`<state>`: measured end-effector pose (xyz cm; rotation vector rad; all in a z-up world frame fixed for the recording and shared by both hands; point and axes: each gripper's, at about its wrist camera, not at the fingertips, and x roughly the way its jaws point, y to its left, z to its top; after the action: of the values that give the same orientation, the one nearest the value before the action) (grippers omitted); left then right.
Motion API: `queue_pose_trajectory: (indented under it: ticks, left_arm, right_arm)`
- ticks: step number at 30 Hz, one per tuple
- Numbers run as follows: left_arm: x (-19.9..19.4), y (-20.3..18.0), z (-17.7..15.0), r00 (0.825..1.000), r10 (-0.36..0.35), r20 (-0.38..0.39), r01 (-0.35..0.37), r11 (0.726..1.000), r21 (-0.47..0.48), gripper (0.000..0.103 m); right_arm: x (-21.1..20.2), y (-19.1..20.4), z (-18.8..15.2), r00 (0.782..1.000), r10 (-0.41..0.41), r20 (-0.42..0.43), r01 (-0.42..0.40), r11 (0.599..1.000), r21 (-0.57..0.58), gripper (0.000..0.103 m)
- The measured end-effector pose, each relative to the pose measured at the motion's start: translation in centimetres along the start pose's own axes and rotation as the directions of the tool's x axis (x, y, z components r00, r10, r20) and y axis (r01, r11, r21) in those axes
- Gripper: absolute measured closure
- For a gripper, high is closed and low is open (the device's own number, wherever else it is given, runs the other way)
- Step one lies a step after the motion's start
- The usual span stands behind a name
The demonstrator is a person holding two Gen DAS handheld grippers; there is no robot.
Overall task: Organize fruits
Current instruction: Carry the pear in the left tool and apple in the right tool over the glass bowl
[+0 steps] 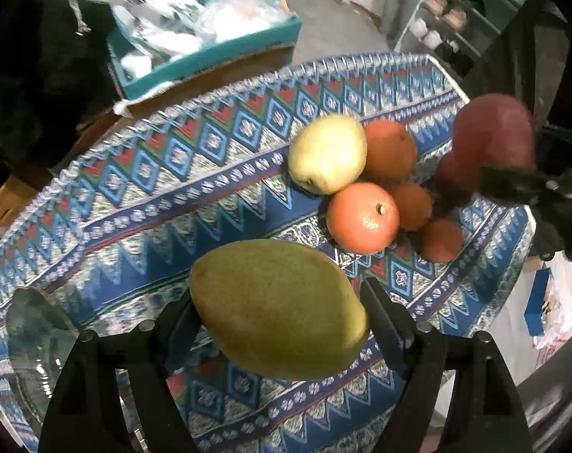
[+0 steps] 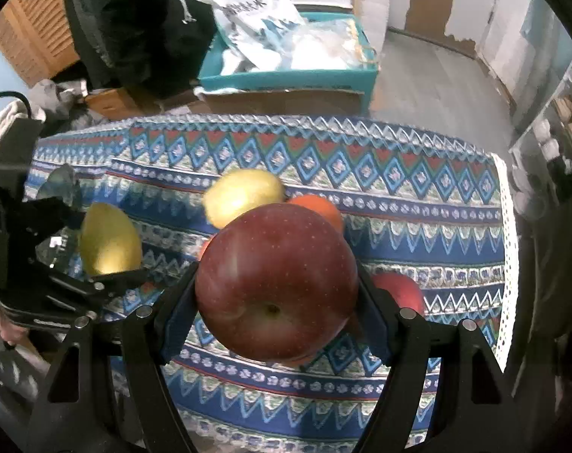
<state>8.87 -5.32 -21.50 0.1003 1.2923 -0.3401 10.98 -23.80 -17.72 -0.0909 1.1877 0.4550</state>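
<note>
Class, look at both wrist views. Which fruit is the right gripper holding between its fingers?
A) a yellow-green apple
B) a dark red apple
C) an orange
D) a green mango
B: in the right wrist view the right gripper is clamped on the dark red apple, while the left gripper holds the green mango.

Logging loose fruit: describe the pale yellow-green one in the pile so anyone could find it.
On the patterned tablecloth, find the fruit cluster near the far right. The pale apple lies at its left edge, touching two oranges. It alone is yellow-green; the neighbours are orange or red.
</note>
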Motion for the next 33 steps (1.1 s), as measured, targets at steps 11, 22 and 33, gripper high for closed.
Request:
queue_pose_trajectory:
  ticks: [11,22,33]
  left_arm:
    - [-5.8,3.7,-2.2,0.996,0.042,0.074,-0.036,0.996,-0.080,0.021]
    - [-9.6,8.0,-6.2,0.987,0.098,0.127,-0.078,0.985,-0.151,0.021]
    - [-11.5,13.4,-10.2,0.980,0.141,0.138,-0.104,0.964,-0.246,0.021]
  right_arm:
    - [-2.4,5.9,2.0,0.996,0.069,0.053,-0.065,0.995,-0.080,0.028]
    - [-2.7,13.8,3.9,0.985,0.163,0.060,-0.151,0.973,-0.173,0.028]
    - [-0.9,21.8,6.2,0.971,0.240,0.012,-0.229,0.940,-0.253,0.028]
